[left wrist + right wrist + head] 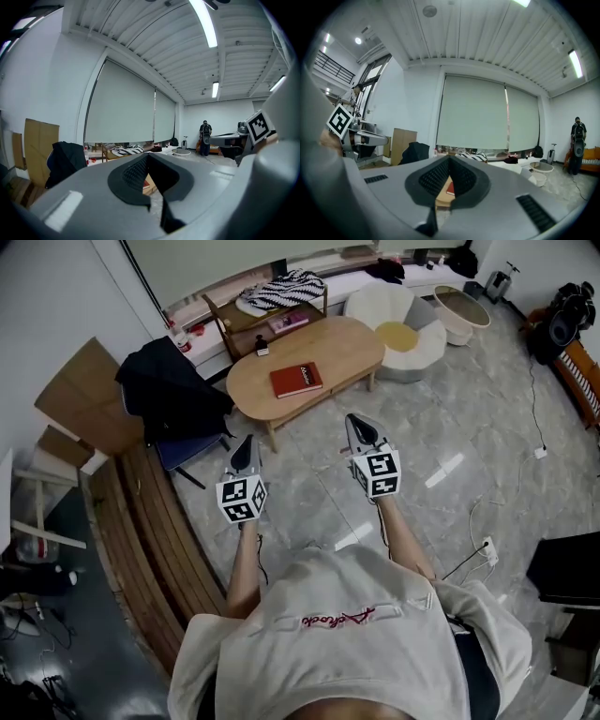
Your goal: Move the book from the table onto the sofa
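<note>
While left gripper [247, 441] and right gripper [357, 420] hold fingers closed on nothing, red rectangular book [296, 380] flat on oval pale-wood desk [349, 341] (white cover lettering too small to read), grey shirt [375, 657] with red script unreadable.

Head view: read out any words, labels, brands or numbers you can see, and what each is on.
Sweatshirt: red script word, too blurred to read.
Red book on the table: white print on the cover, too small to read.
Cube on the left gripper, cube on the right gripper: square markers only, no words.
Nothing reads clearly.
</note>
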A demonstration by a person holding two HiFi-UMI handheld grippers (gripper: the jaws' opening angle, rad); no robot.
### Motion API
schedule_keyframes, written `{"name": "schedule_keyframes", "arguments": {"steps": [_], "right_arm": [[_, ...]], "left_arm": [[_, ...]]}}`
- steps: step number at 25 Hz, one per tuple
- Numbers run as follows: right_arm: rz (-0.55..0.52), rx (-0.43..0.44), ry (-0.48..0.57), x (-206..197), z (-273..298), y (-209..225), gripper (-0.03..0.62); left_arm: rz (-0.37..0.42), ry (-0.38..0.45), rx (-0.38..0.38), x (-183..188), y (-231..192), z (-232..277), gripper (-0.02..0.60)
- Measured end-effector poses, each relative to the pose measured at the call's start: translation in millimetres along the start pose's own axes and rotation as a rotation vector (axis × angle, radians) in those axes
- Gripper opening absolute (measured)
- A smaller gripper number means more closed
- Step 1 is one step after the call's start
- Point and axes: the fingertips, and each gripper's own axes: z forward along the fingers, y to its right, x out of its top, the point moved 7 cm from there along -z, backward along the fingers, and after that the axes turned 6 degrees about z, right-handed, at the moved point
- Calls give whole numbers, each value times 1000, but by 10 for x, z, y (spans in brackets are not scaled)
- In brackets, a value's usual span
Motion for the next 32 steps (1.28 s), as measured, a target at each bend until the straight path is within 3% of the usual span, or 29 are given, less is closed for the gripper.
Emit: {"name": "schedule_keyframes", "arguments": {"steps": [11,32], "right_arm": [[7,-18,-10,-35,443,15,9],[27,-29,-36,-271,756,210,9]], "left_arm": [[-3,-9,-15,-45,-321,370,9],[-2,-36,-43,-209,-366,844,9]]}}
